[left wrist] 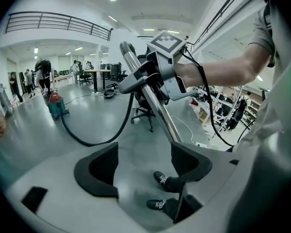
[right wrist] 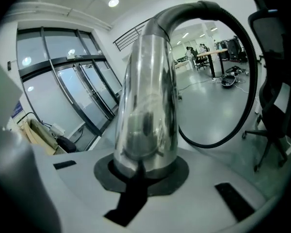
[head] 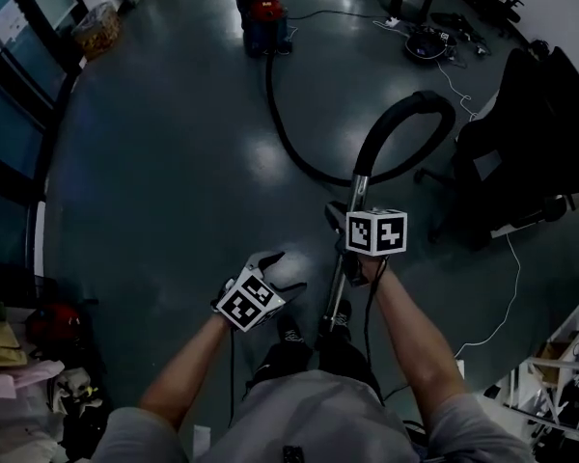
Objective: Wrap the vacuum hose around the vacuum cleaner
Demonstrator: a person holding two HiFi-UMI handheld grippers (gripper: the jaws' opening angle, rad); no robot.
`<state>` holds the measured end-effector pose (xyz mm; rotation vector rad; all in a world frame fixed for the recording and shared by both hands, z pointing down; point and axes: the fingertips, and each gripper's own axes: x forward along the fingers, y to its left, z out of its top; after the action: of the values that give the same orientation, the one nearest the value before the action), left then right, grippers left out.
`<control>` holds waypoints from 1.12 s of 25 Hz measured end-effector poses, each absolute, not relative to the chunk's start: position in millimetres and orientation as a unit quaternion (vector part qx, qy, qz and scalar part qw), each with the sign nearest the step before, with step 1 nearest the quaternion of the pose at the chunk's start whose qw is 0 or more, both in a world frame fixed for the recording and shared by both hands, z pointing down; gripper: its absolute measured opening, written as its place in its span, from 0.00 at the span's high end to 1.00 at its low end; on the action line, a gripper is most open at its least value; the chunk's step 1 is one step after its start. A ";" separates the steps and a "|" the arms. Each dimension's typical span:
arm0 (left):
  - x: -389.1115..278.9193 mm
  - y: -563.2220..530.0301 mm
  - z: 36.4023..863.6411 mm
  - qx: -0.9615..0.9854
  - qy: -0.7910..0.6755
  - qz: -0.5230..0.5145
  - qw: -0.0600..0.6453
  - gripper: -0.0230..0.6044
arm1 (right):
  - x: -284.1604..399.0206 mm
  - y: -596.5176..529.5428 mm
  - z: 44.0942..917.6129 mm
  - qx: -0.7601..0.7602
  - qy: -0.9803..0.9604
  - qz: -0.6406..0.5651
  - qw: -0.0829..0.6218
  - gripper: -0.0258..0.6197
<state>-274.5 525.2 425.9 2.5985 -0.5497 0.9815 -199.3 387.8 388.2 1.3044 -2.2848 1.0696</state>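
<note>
1. Jaws of the left gripper (left wrist: 144, 168) stand apart and hold nothing. Only the floor (head: 174, 181) and the person's shoes (left wrist: 161, 178) show through the gap.
2. Right gripper (right wrist: 145, 171) has its jaws clenched on the shiny metal tube (head: 359, 189) at the hose's end, which slants up in front of the person.
3. Black hose (head: 288, 138) leaves the tube's curved top and loops loosely across the dark floor. It ends at the vacuum cleaner (head: 263, 19), well apart from the person, at the top of the head view.
4. Judged from this, no turn of hose lies around the vacuum cleaner, so all the wrapping is left to do.
5. Hard to make out: the vacuum cleaner is small and dim, and its joint with the hose is unclear. The tube's lower end is lost among the person's legs.
</note>
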 end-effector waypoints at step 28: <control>-53.4 399.2 299.8 0.805 0.001 0.507 -0.307 0.43 | -71.4 417.0 417.7 0.250 -0.825 0.294 0.413 0.89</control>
<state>-53.4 399.2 299.8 3.1869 0.0051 2.0068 -71.4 417.0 417.7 0.6290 -2.0747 0.7385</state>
